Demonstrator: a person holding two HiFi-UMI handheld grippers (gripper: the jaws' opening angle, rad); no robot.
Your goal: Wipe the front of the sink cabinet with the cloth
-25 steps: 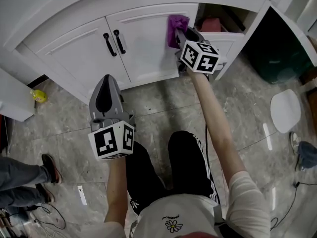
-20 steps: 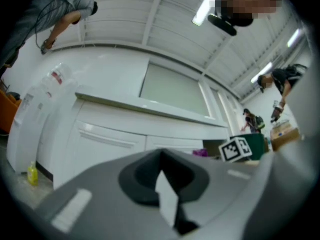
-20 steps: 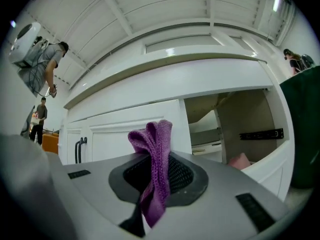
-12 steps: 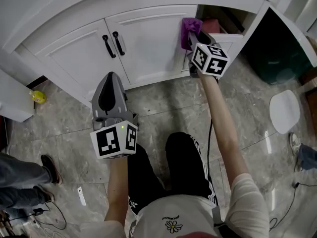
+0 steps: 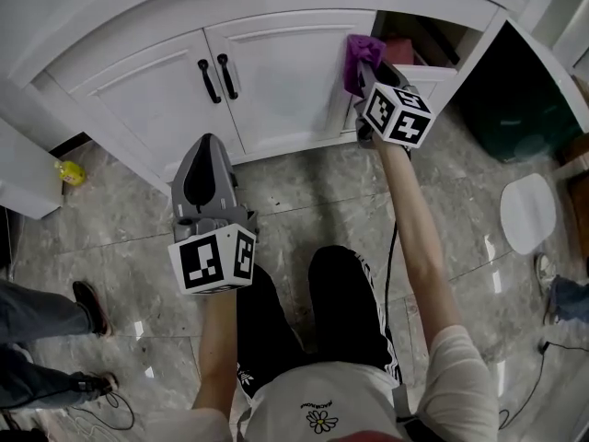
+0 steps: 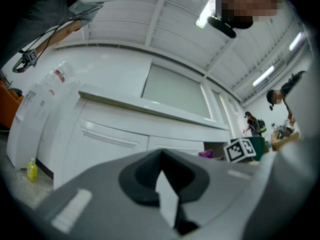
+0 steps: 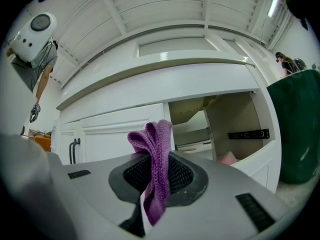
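The white sink cabinet (image 5: 276, 72) has two doors with black handles (image 5: 217, 78). A purple cloth (image 5: 362, 56) is pressed to the right door's right edge, beside an open compartment (image 5: 419, 40). My right gripper (image 5: 371, 70) is shut on the cloth, which hangs between its jaws in the right gripper view as a folded purple cloth (image 7: 155, 156). My left gripper (image 5: 203, 147) hovers over the floor in front of the left door, apart from it, shut and holding nothing. In the left gripper view, the left gripper (image 6: 162, 169) faces the cabinet (image 6: 115, 136).
A pink thing (image 7: 227, 158) lies in the open compartment. A dark green bin (image 5: 520, 90) stands right of the cabinet. On the floor are a white round object (image 5: 529, 212) and a yellow bottle (image 5: 66, 171). A bystander's legs (image 5: 37, 311) are at the left.
My right gripper has slid the cloth rightward across the right door to its right edge. The left gripper has barely moved.
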